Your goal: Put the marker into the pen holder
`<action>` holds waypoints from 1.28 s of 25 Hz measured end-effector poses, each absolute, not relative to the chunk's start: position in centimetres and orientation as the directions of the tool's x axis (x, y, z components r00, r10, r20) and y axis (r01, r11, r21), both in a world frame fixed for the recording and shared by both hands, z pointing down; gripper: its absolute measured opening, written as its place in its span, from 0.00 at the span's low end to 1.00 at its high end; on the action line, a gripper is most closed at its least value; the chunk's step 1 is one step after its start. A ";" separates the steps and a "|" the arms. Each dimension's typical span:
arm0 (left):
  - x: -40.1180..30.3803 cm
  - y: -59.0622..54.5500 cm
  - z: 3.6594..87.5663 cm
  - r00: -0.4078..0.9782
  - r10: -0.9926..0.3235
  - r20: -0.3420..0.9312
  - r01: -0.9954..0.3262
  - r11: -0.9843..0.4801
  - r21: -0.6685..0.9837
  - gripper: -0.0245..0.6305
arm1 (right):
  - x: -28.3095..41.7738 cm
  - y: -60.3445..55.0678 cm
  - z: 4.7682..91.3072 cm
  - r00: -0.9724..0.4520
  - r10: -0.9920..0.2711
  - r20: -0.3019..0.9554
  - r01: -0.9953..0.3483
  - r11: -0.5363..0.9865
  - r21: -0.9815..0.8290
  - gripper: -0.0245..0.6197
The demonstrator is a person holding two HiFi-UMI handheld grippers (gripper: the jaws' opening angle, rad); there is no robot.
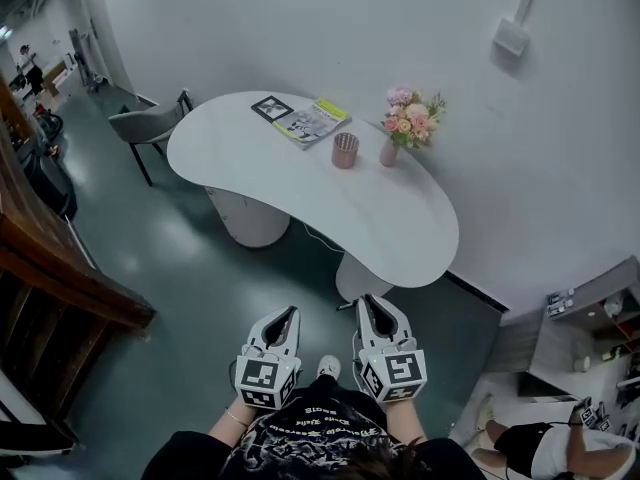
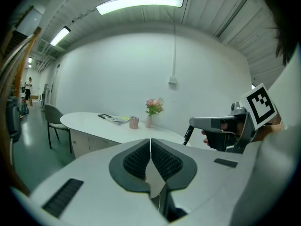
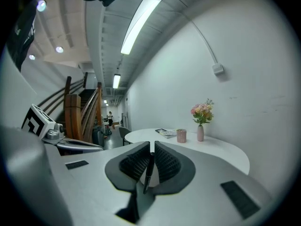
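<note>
Flower vase [image 1: 389,152], magazine [image 1: 312,122] on white table [image 1: 400,218]; grey chair [image 1: 150,123]

Long ceiling lights [image 2: 139,0] give me cool, even light; the nearest one blows out to pure white in the left gripper view. The wall [image 1: 300,28] and table [image 1: 400,218] read bright, the floor [image 1: 170,298] dim and greenish, with soft shadow under the table. Both gripper views bulge, corners black. The marker [image 3: 147,171] looks sharp; the far corridor [image 3: 107,111] hazy.

Left gripper [image 2: 150,142] jaws sit closed, nothing between; pen holder [image 2: 134,122] ahead on the table [image 2: 87,122], right gripper [image 2: 192,122] with marker [image 2: 187,136] off right.
</note>
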State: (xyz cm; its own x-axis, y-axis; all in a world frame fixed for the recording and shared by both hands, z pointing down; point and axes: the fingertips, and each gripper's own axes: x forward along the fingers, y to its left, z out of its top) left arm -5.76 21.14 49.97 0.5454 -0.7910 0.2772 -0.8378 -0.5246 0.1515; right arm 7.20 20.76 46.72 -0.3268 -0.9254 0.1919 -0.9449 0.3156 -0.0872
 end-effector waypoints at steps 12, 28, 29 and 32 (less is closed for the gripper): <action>1.0 16.5 50.6 0.514 -0.810 0.280 -0.858 -0.489 0.160 0.08 | 13.1 15.1 46.9 -0.391 -0.904 0.175 -0.921 0.382 -0.084 0.12; 3.8 12.5 51.4 0.554 -0.781 0.290 -0.832 -0.529 0.164 0.08 | 15.6 12.8 47.9 -0.363 -0.913 0.187 -0.931 0.347 -0.114 0.12; 3.9 12.0 51.5 0.560 -0.776 0.289 -0.828 -0.537 0.162 0.08 | 15.7 12.3 48.0 -0.362 -0.914 0.184 -0.930 0.342 -0.133 0.12; 3.7 10.3 51.7 0.580 -0.761 0.290 -0.814 -0.557 0.166 0.08 | 15.8 10.8 48.1 -0.336 -0.924 0.181 -0.938 0.311 -0.152 0.12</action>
